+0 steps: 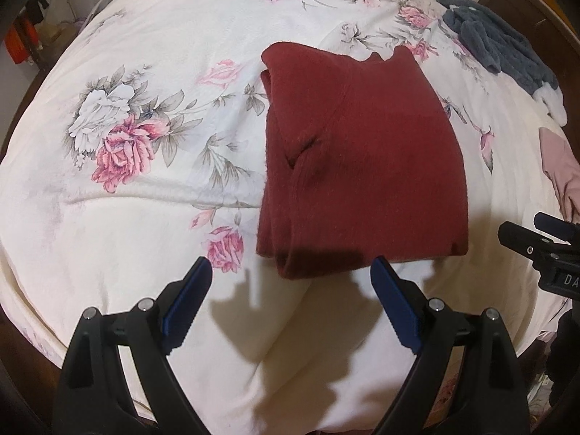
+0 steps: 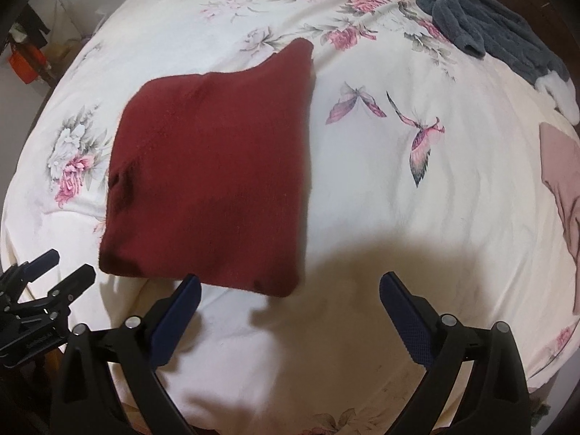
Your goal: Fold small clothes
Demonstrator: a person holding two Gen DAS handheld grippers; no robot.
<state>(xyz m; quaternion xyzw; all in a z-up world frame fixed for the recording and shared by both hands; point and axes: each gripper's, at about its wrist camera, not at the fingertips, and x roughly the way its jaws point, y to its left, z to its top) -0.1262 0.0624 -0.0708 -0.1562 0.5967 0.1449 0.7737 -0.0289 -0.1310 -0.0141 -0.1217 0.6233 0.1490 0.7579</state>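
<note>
A dark red knit garment (image 1: 366,159) lies folded into a flat rectangle on the floral bedspread (image 1: 145,72); the right wrist view shows the same red garment (image 2: 214,181) left of centre. My left gripper (image 1: 291,266) is open, hovering just short of the garment's near edge with nothing between its blue pads. My right gripper (image 2: 290,282) is open too, its left fingertip close to the garment's near right corner, and holds nothing. Each gripper shows at the edge of the other's view: right gripper (image 1: 536,239), left gripper (image 2: 54,268).
A grey fluffy garment (image 1: 496,40) with white cuffs lies at the far right of the bed, also seen as the grey garment (image 2: 489,29). A dusty pink cloth (image 2: 562,188) lies at the right edge. Dark wooden bed frame (image 1: 525,3) behind; room clutter (image 2: 25,54) far left.
</note>
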